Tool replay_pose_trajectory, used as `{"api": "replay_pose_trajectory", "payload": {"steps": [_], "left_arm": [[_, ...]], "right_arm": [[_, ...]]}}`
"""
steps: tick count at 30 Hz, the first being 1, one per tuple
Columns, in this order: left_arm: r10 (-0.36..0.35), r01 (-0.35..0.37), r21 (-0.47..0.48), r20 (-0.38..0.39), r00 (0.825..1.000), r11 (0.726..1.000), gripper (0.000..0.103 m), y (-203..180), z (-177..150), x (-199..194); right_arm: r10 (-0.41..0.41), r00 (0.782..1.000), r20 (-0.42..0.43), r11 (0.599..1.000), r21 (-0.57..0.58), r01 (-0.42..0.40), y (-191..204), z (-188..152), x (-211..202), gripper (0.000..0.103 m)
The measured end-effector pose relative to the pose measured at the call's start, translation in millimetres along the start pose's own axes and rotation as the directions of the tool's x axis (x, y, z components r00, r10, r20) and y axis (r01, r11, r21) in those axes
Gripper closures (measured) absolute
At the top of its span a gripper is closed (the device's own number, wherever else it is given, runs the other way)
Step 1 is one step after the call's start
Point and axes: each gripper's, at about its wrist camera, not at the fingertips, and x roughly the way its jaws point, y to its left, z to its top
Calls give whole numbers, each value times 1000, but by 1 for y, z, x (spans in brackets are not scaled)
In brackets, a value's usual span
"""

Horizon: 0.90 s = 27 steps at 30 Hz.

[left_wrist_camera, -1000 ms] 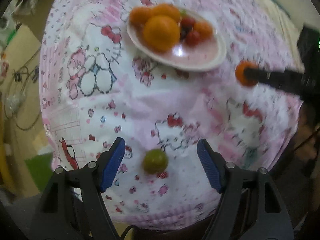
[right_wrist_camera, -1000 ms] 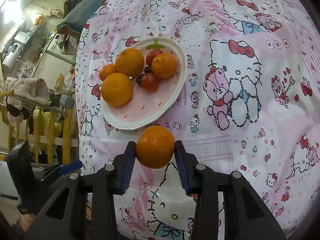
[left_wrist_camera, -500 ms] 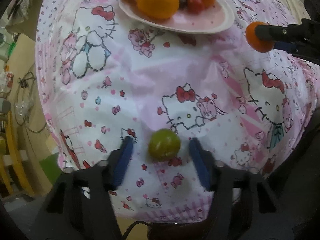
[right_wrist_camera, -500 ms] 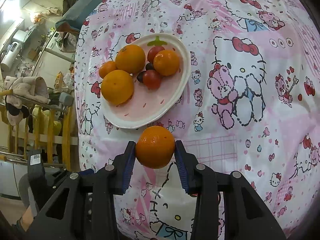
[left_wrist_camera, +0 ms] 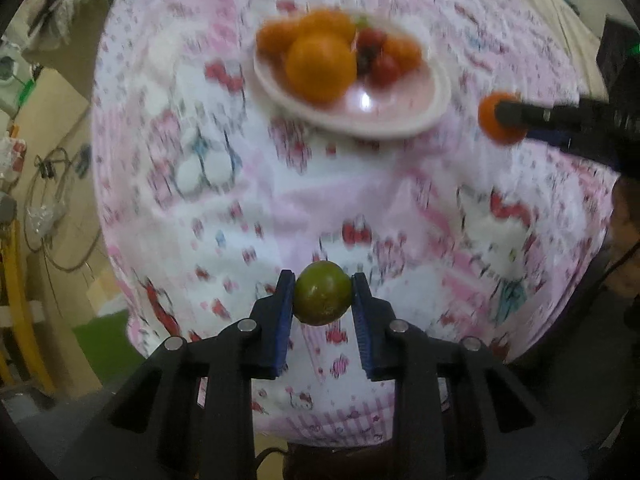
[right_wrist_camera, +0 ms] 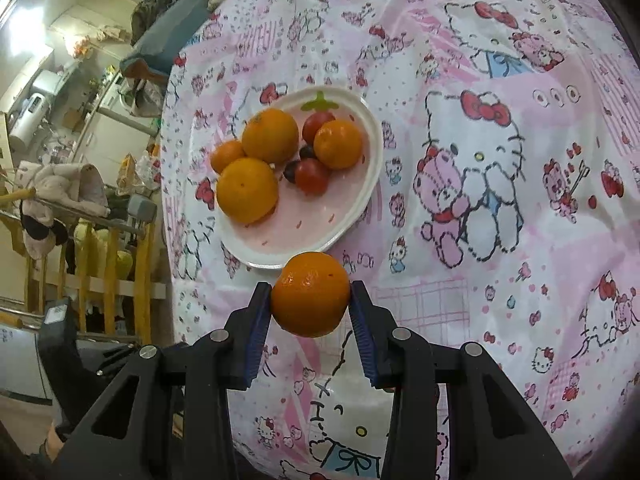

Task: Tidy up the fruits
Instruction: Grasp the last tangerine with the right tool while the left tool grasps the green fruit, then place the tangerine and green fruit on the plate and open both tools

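Observation:
My left gripper (left_wrist_camera: 323, 298) is shut on a small green fruit (left_wrist_camera: 322, 299) near the table's front edge. My right gripper (right_wrist_camera: 310, 295) is shut on an orange (right_wrist_camera: 310, 294), held just in front of the pink plate (right_wrist_camera: 304, 236). The plate holds several oranges (right_wrist_camera: 247, 190) and small red tomatoes (right_wrist_camera: 313, 176). In the left wrist view the plate (left_wrist_camera: 396, 120) sits far across the table, with the right gripper and its orange (left_wrist_camera: 498, 120) to its right.
A pink cartoon-print cloth (right_wrist_camera: 480, 160) covers the round table. Furniture and clutter (right_wrist_camera: 60, 200) stand beyond the table's left edge. A dark figure (left_wrist_camera: 624, 240) is at the right edge in the left wrist view.
My left gripper closed its jaws on the green fruit, which earlier lay loose between open fingers. The right gripper with its orange moved slightly toward the plate.

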Motion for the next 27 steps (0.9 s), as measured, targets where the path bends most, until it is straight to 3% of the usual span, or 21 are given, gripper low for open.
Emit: {"api": "replay_pose_trajectory", "payload": {"steps": [7,14,17,27], "left_arm": [[9,-9,-2,68,998,1000,79,-8,54,-7],[28,-30,35,72,997,999,78,-37,92,25],[52,-55,51,62,997,997,78,-44,99,37],[37,-38,20,27,999,999,78,-45,108,64]], "right_arm": [[39,998,47,999,18,-40,-6,15,-17,62],[17,999,42,1000,-1,-17,-14,44,-3,62],[24,1000,14,1000,9,-24,-15,56,13,62],[15,1000,-20,1000,17,-15,-23,68,41,61]]}}
